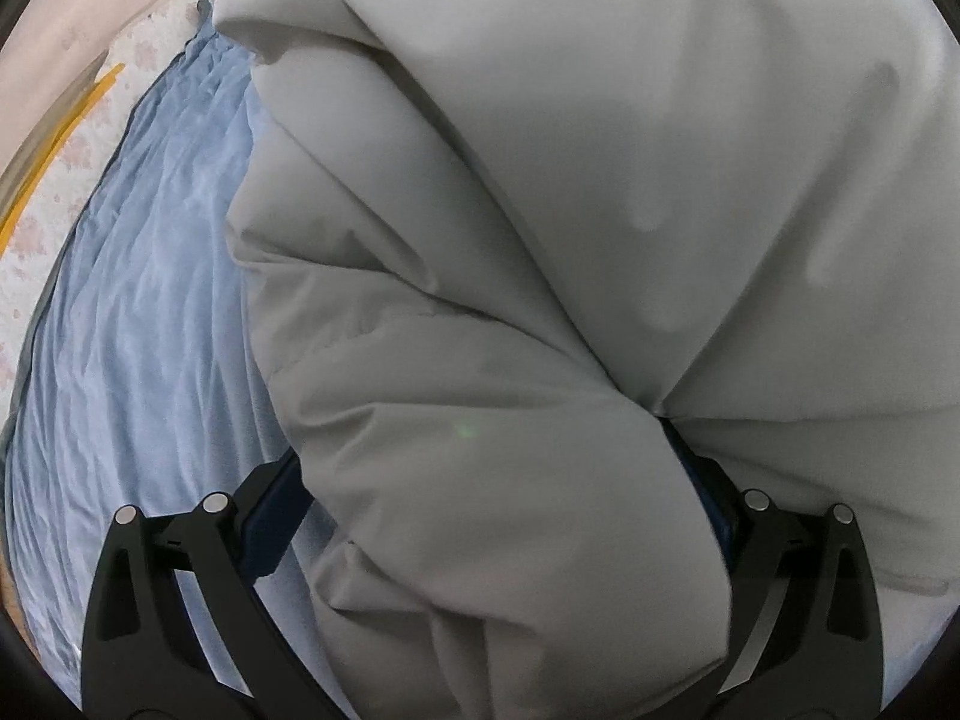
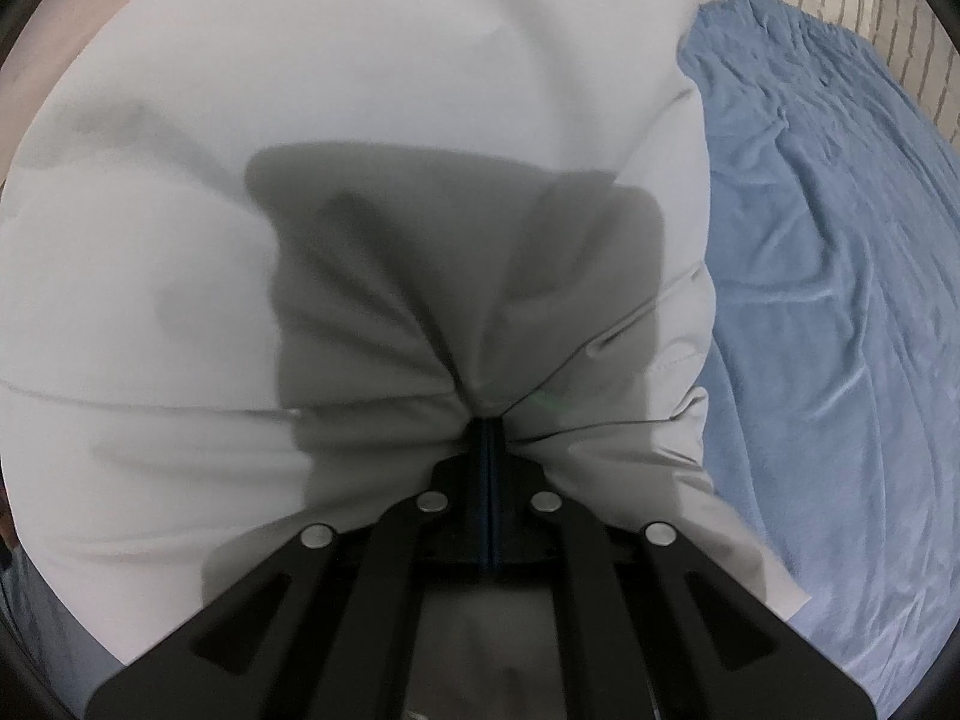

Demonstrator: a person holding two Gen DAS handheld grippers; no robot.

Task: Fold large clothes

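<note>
A large, puffy light-grey garment (image 1: 570, 180) lies bunched on a blue sheet (image 1: 138, 312). In the left wrist view my left gripper (image 1: 492, 480) stands wide open, its blue-padded fingers (image 1: 276, 516) on either side of a thick fold of the garment that fills the gap between them. In the right wrist view my right gripper (image 2: 489, 420) is shut on a pinch of the same garment (image 2: 300, 120), and the fabric gathers into creases at the fingertips. The gripper's shadow falls on the cloth ahead.
The blue sheet (image 2: 840, 300) covers the surface on the right of the right wrist view. A pale floral cover (image 1: 54, 192) with a yellow strip (image 1: 54, 144) lies at far left. A striped fabric (image 2: 870, 6) lies at top right.
</note>
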